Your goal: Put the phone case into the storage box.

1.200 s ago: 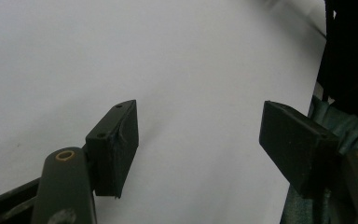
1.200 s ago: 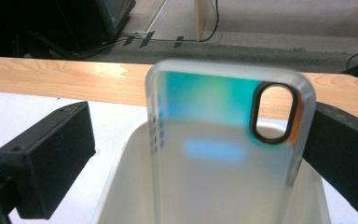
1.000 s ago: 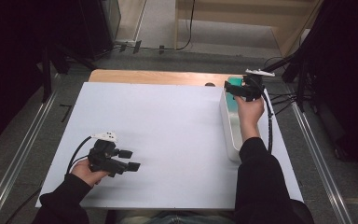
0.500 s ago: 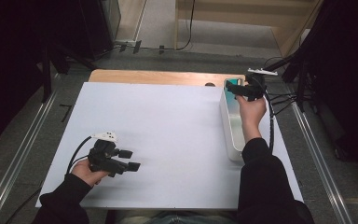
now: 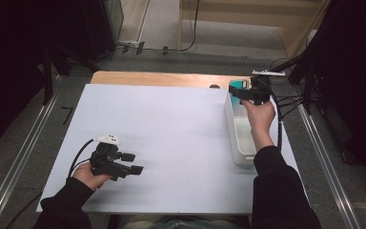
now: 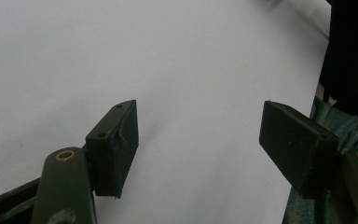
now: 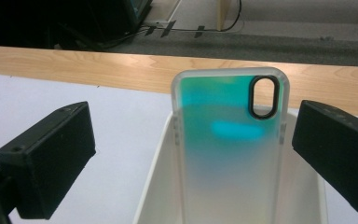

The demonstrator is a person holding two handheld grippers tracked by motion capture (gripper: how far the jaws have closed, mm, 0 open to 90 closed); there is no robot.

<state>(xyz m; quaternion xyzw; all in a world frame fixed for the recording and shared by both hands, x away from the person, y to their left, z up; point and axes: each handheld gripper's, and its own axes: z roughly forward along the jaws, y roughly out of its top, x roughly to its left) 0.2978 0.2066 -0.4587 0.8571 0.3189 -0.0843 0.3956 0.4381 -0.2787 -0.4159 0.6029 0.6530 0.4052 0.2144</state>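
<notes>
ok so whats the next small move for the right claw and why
Probably ease the right claw forward and close on the phone case: its jaws stand open on either side of the case, which leans upright in the white bin, not yet gripped.

Translucent phone case (image 7: 230, 149) with a teal-to-frosted sheen and black-rimmed oval camera cutout at its upper right, standing upright in the far end of a white bin (image 7: 156, 186), just ahead of the right hand-held gripper (image 7: 191, 158), between its parted jaws
</notes>
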